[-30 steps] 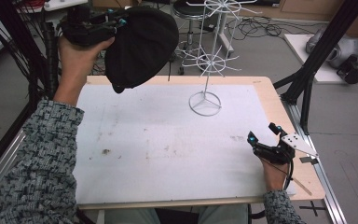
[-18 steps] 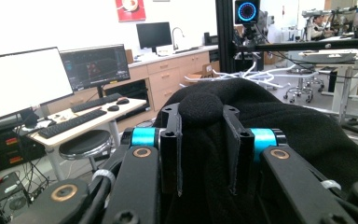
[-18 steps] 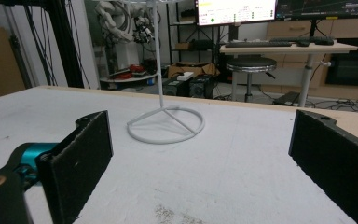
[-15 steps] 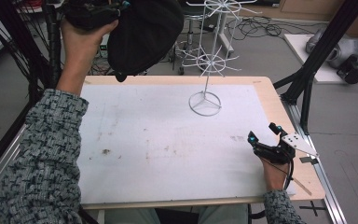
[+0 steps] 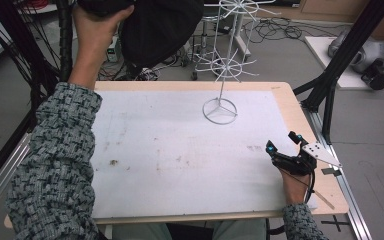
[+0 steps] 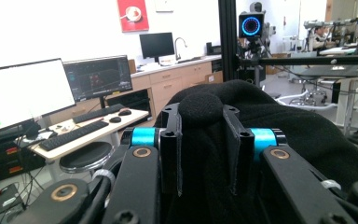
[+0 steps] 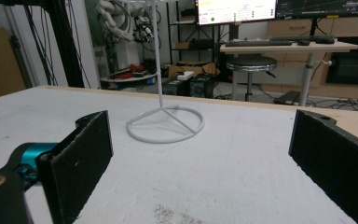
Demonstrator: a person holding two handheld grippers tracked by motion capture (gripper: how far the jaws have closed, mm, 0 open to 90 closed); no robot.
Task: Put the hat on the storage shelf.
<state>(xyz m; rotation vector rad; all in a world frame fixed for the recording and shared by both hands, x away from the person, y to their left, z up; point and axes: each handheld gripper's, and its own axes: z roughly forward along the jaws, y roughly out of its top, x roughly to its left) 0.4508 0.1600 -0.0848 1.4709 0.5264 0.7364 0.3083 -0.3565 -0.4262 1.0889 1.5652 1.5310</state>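
- High view: the left gripper (image 5: 105, 6) is raised at the top edge, beyond the far left corner of the table (image 5: 130, 210), with a black knitted hat (image 5: 162, 30) hanging from it well above the surface. The white wire stand (image 5: 225, 65) rises from its ring base on the far middle of the table, its spoked tiers spreading just to the right of the hat. The right gripper (image 5: 285, 142) rests low at the near right edge, away from both.
- Left gripper view: the two black jaws are closed tight on a bunched fold of the hat (image 6: 205, 109), which bulges up between the pads; the rest of the fabric drapes off to the right. The hold takes in only a small pinch of cloth, so a quick swing could pull it free and let the hat drop.
- Right gripper view: the jaws stand wide apart with nothing between them, pointing level across the table at the stand's ring base (image 7: 165, 123). The stand looks light and slender; if the hanging hat snags a spoke or pushes sideways on it, I judge it could tip, with no grip steadying it.
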